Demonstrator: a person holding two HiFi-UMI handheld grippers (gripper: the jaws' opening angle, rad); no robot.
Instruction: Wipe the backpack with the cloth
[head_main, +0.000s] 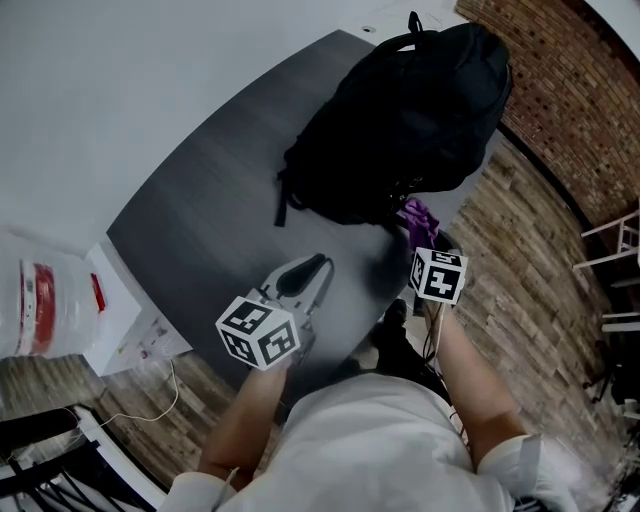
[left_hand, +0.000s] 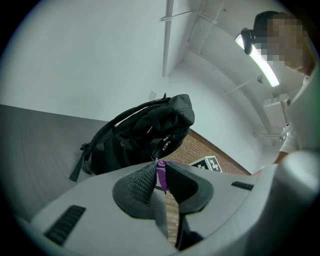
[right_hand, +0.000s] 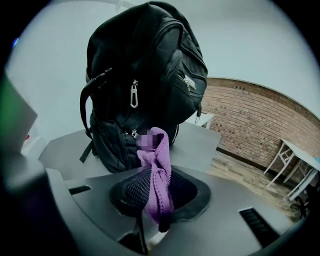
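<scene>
- Dark grey worktop (head_main: 220, 200) fills the middle of the head view, with a pale wall behind it, a brick wall (head_main: 570, 70) at the far right and plank floor (head_main: 530, 230) below.
- On the far right part of that worktop sits the black backpack (head_main: 400, 110). Its long axis runs away from the person and its carry handle is at the far end. A strap trails off its near left side.
- The purple cloth (right_hand: 157, 170) is bunched and pinched between the pads of the right claw (right_hand: 157, 187), which is clenched on it. A loose fold stands up above the jaws.
- In the head view that cloth sits just beside the backpack's near lower edge. Whether it already touches the fabric cannot be told.
- From the right claw the backpack lies straight ahead and slightly up, with its zipped front pocket facing the jaws. A short push forward would likely start the wipe.
- The left claw (head_main: 305, 275) hovers over bare worktop, well short of the backpack and to its left. Its jaws are narrowly parted and grip nothing, and the purple seen through its gap is the other claw's cloth farther off.
- The right hand is clearly the nearer one, so the left looks free to steady the bag.
- At the far left edge stands a white container with a red band (head_main: 40, 305).
</scene>
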